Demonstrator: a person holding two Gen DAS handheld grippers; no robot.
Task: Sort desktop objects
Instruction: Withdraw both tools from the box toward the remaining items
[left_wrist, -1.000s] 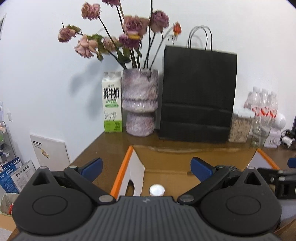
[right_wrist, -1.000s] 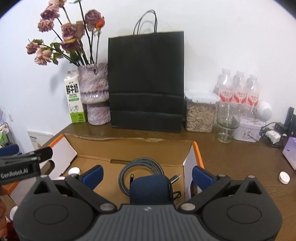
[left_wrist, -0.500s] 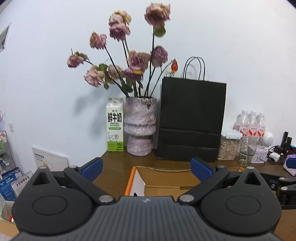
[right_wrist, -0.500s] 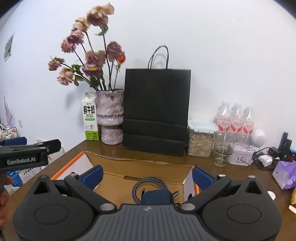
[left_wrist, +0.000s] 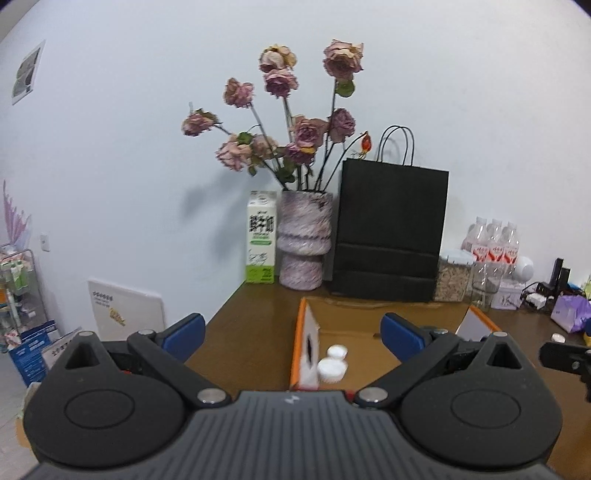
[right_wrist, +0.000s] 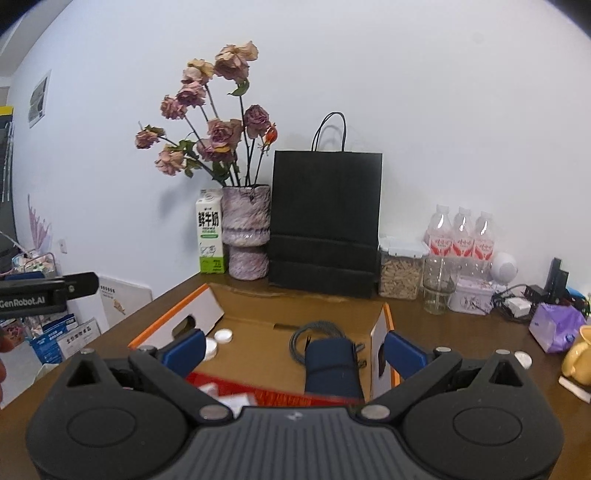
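We hung both grippers, left (left_wrist: 291, 332) and right (right_wrist: 293, 349), wide open and empty; the box (right_wrist: 258, 325) sat lower centre, nearest right.

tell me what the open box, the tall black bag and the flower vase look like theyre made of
Open box: looks like corrugated cardboard, matte brown inside, flaps white with orange edges.
Black bag: seems to be paper, matte, with sharp horizontal creases and thin looped handles, possibly cord.
Vase: probably ceramic or stone-like, mottled purple and white, ribbed and dull; the exact material cannot be told.
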